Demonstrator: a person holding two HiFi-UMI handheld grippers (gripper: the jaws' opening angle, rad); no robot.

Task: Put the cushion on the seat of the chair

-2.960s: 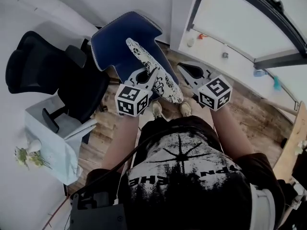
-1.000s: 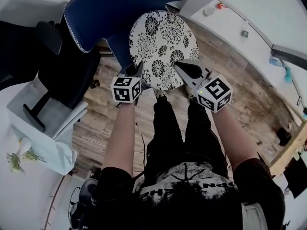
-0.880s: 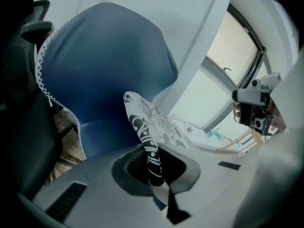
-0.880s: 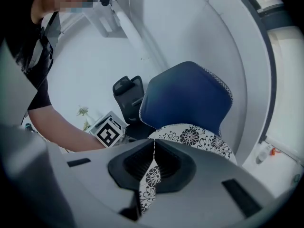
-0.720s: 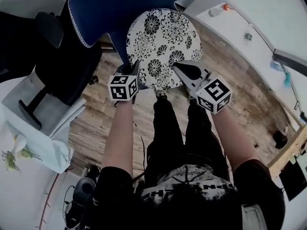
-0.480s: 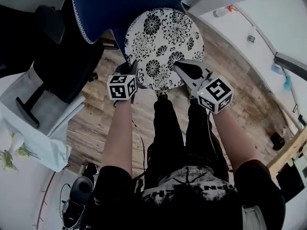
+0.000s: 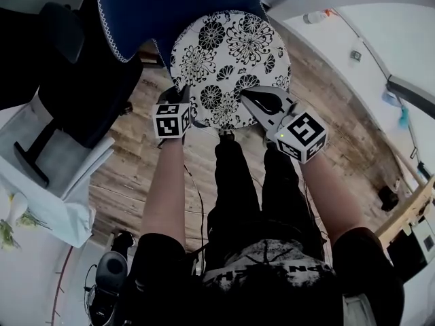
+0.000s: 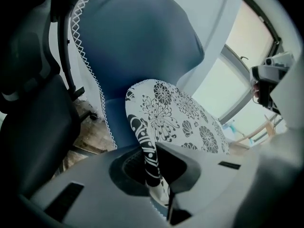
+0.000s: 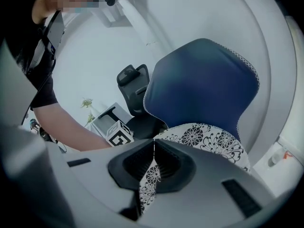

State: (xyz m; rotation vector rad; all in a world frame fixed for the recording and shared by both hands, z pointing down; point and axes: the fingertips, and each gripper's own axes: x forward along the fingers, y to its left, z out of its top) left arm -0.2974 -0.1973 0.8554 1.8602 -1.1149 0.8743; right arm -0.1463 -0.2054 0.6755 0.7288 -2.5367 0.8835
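Observation:
A round white cushion (image 7: pixel 230 66) with black flower print lies nearly flat over the seat of the blue chair (image 7: pixel 177 9). My left gripper (image 7: pixel 183 111) is shut on the cushion's near left rim, and the rim (image 8: pixel 148 156) runs between its jaws in the left gripper view. My right gripper (image 7: pixel 250 100) is shut on the near right rim, where the printed fabric (image 9: pixel 148 180) shows between its jaws. The blue chair back (image 9: pixel 202 82) rises behind the cushion (image 9: pixel 209 139). The chair's seat is hidden under the cushion.
A black office chair (image 7: pixel 75 94) stands close on the left of the blue chair. A small white side table (image 7: pixel 47 175) with a sprig of flowers (image 7: pixel 8 223) is further left. White wall and window frame (image 7: pixel 408 87) lie to the right. The person's legs stand on wooden floor (image 7: pixel 136 175).
Both grippers have carried the cushion forward and down toward the blue chair, and it has tipped from edge-on to nearly flat over the seat. Both grips have held.

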